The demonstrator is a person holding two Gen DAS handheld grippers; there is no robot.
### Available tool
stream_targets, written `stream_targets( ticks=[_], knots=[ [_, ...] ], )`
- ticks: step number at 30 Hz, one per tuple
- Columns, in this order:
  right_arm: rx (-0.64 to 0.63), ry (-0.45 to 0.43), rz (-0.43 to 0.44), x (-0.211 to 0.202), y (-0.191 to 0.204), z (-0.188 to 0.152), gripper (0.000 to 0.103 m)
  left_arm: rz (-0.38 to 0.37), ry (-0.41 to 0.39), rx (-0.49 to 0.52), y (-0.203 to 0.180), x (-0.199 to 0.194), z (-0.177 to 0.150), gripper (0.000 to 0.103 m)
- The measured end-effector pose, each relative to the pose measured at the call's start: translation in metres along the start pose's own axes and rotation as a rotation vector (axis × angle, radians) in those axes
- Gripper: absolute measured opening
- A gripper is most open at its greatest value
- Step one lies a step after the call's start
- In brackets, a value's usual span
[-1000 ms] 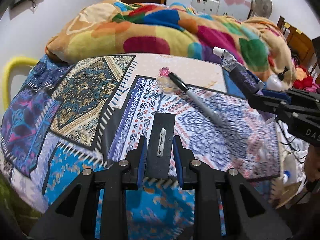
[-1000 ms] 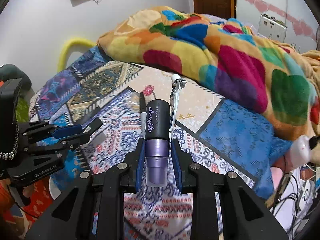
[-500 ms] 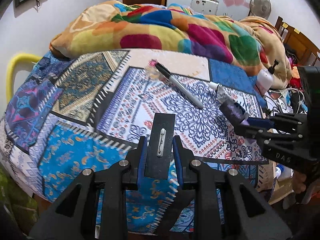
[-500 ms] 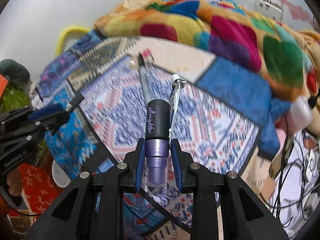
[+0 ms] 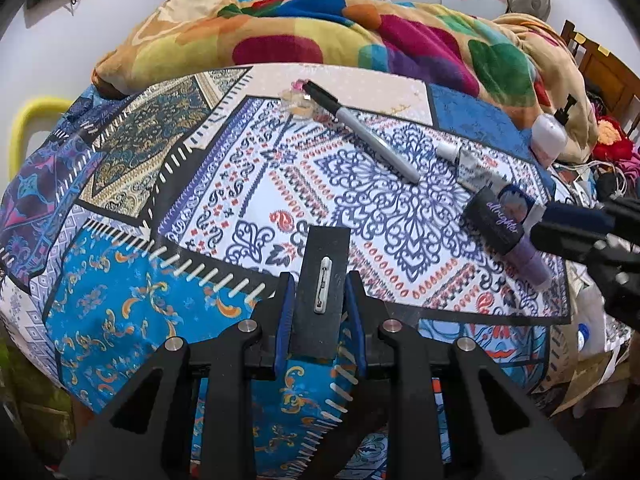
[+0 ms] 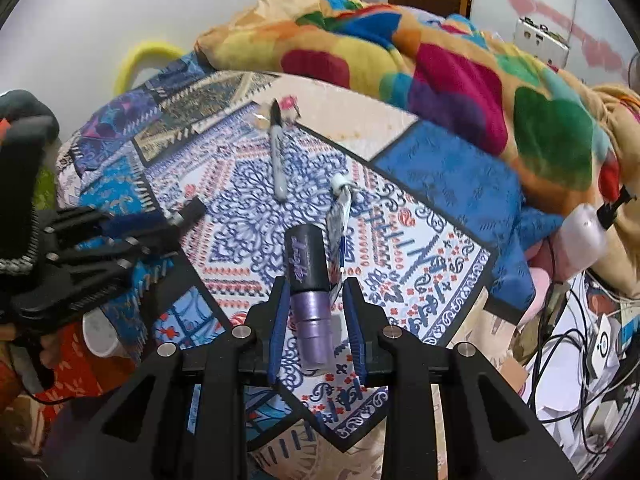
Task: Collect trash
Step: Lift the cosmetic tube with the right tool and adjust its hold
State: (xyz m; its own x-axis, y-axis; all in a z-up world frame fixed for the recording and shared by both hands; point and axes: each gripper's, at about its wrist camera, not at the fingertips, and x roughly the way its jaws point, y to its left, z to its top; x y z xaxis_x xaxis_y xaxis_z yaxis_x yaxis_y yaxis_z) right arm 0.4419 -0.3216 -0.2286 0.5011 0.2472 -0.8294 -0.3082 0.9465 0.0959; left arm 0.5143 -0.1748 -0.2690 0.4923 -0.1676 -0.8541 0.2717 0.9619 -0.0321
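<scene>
My left gripper [image 5: 320,284] is shut on a flat black card with a small metal pin [image 5: 323,280], held above the near edge of the patterned bedspread [image 5: 240,184]. My right gripper [image 6: 316,292] is shut on a purple and black spray bottle [image 6: 308,280] together with a squeezed tube [image 6: 340,212], above the bed's right side. The bottle also shows in the left wrist view [image 5: 504,228]. A black marker pen [image 5: 360,132] lies on the bed beside a clear crumpled wrapper [image 5: 296,102].
A colourful blanket [image 5: 360,40] is heaped at the back of the bed. A white pump bottle [image 6: 584,232] rests at the bed's right edge. Cables and papers [image 6: 592,344] clutter the floor on the right. A yellow hoop [image 5: 24,128] stands at the left.
Both grippers have drawn back toward the near edge of the bed while keeping their loads. The right gripper has dropped lower with the bottle and tube.
</scene>
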Motion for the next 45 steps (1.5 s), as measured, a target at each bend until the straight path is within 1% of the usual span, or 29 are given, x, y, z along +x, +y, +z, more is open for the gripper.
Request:
stream_targets(
  ticks=[5,7,10,12,15,18,19,21,22,25,29,30,33,34,35,41,45],
  knots=[
    [0.014,-0.014,0.018,0.001,0.006,0.001,0.025,-0.003,-0.01,0.009,-0.001,-0.003,-0.006,0.025],
    [0.033,-0.058,-0.008,-0.005,0.006,0.001,0.025,0.0,-0.014,0.02,-0.003,-0.004,-0.007,0.025],
    [0.051,-0.098,0.032,-0.017,0.004,0.006,0.025,0.003,-0.02,0.029,-0.004,-0.004,-0.008,0.025],
    [0.042,-0.085,0.056,-0.018,0.006,0.009,0.025,0.003,-0.024,0.026,-0.004,-0.004,-0.009,0.025],
    [0.004,-0.038,0.053,-0.005,0.014,0.011,0.025,-0.002,-0.03,0.02,-0.003,-0.004,-0.01,0.025],
    [-0.009,0.009,0.026,0.012,0.017,0.006,0.025,-0.008,-0.036,0.023,-0.003,-0.004,-0.01,0.025],
    [-0.007,0.024,0.017,0.017,0.018,0.004,0.028,-0.013,-0.04,0.027,-0.002,-0.005,-0.011,0.025],
    [-0.022,0.017,-0.032,0.021,0.019,0.004,0.028,-0.019,-0.044,0.033,-0.002,-0.005,-0.011,0.025],
    [-0.03,0.017,-0.042,0.022,0.02,0.004,0.028,-0.019,-0.047,0.039,-0.002,-0.005,-0.012,0.025],
    [-0.015,0.015,-0.026,0.025,0.017,0.005,0.028,-0.017,-0.045,0.056,-0.004,-0.004,-0.011,0.026],
    [0.006,0.061,0.033,0.037,0.015,0.006,0.028,-0.027,-0.034,0.066,-0.002,-0.003,-0.009,0.026],
    [0.003,0.046,0.029,0.038,0.016,0.005,0.028,-0.026,-0.031,0.069,-0.003,-0.003,-0.009,0.026],
    [-0.031,0.042,0.003,0.041,0.022,0.003,0.028,-0.033,-0.027,0.067,-0.002,-0.003,-0.008,0.025],
    [-0.037,0.038,-0.006,0.041,0.023,0.001,0.025,-0.038,-0.028,0.057,0.0,-0.003,-0.008,0.025],
    [-0.039,0.036,-0.007,0.041,0.024,0.001,0.025,-0.049,-0.028,0.044,0.002,-0.003,-0.008,0.025],
    [-0.019,0.015,-0.013,0.03,0.026,-0.002,0.024,-0.061,-0.017,-0.013,0.006,-0.009,-0.01,0.024],
    [0.009,-0.006,-0.005,0.013,0.026,0.004,0.024,-0.051,-0.039,-0.016,0.005,-0.027,-0.012,0.024]
  ],
)
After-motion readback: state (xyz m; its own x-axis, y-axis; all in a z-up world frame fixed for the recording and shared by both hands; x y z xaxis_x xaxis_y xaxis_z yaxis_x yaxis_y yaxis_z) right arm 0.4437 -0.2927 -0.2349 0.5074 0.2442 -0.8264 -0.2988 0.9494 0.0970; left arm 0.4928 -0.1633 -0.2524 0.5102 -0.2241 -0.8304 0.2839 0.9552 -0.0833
